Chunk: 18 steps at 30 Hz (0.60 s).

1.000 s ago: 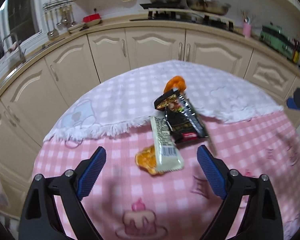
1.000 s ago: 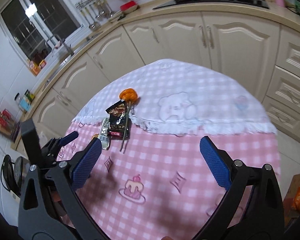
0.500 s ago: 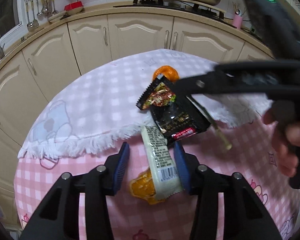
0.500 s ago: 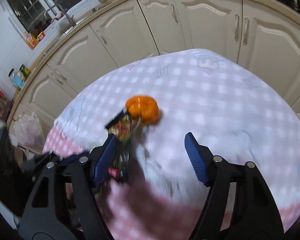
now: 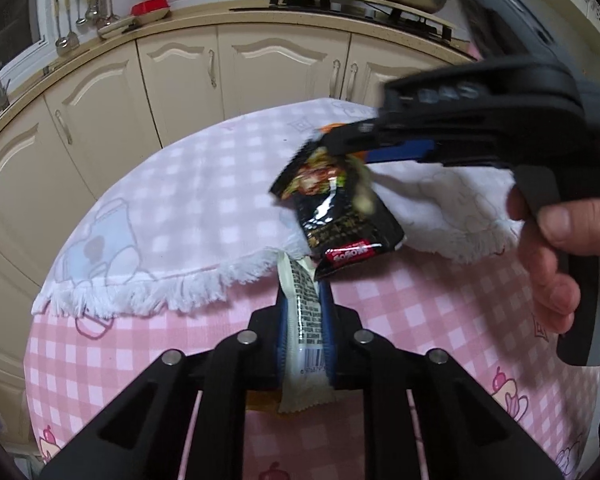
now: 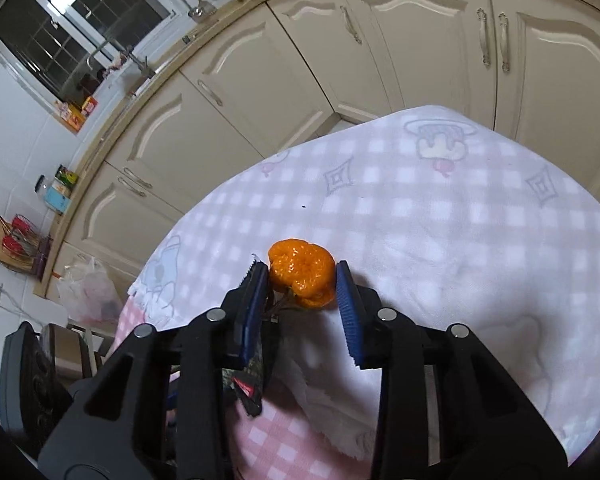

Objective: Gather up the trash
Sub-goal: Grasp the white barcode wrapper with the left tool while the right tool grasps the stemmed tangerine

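Between the blue pads of the left gripper (image 5: 303, 334), whose jaws have just been closing, a long cream-white snack wrapper with a barcode (image 5: 306, 320) is clamped, its far end reaching the fringe of the white checked towel (image 5: 148, 216) on the pink gingham tablecloth (image 5: 420, 312). Farther back on the towel, the right gripper (image 6: 302, 280) has also just been narrowing, and its pads sit on either side of a piece of orange peel (image 6: 302, 270); whether they press it I cannot tell. Against its left finger lies the top of a black glossy snack packet with a red label (image 5: 340, 216).
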Each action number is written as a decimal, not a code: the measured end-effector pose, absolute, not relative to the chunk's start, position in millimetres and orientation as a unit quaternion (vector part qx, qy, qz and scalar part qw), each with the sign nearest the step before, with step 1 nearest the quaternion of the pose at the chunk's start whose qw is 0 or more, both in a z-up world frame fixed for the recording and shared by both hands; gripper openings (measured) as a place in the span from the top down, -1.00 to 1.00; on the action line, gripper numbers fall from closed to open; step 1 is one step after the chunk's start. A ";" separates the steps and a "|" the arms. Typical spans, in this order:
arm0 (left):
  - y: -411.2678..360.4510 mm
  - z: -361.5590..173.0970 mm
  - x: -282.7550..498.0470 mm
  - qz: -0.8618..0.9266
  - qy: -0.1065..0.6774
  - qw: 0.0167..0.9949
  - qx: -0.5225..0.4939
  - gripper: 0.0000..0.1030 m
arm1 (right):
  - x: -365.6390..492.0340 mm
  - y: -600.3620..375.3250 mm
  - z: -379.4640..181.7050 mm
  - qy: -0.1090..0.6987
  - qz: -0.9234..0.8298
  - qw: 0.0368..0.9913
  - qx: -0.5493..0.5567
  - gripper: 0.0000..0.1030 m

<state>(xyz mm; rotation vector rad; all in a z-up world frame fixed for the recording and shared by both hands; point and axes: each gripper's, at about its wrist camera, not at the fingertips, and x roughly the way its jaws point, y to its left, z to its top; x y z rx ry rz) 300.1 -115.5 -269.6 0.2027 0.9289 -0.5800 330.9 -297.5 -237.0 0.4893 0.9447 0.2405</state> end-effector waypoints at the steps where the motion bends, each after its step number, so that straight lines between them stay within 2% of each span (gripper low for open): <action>1: -113.0 -269.0 299.7 -0.275 0.440 0.850 0.089 0.73 | 326.9 -299.9 -235.0 0.444 0.114 0.857 0.235 0.34; 8: -98.1 -252.0 288.0 -0.271 0.411 0.869 0.052 0.73 | 276.3 -329.5 -209.0 0.374 0.107 0.885 0.257 0.45; 16: -99.0 -240.9 270.5 -0.273 0.401 0.874 0.038 0.73 | 257.7 -338.2 -210.8 0.401 0.077 0.885 0.225 0.45; 17: -98.7 -239.4 266.6 -0.272 0.398 0.875 0.038 0.73 | 259.5 -336.4 -209.4 0.400 0.062 0.890 0.208 0.36; 18: -97.8 -237.8 262.8 -0.271 0.396 0.876 0.037 0.73 | 262.8 -333.5 -208.9 0.399 0.051 0.896 0.190 -0.13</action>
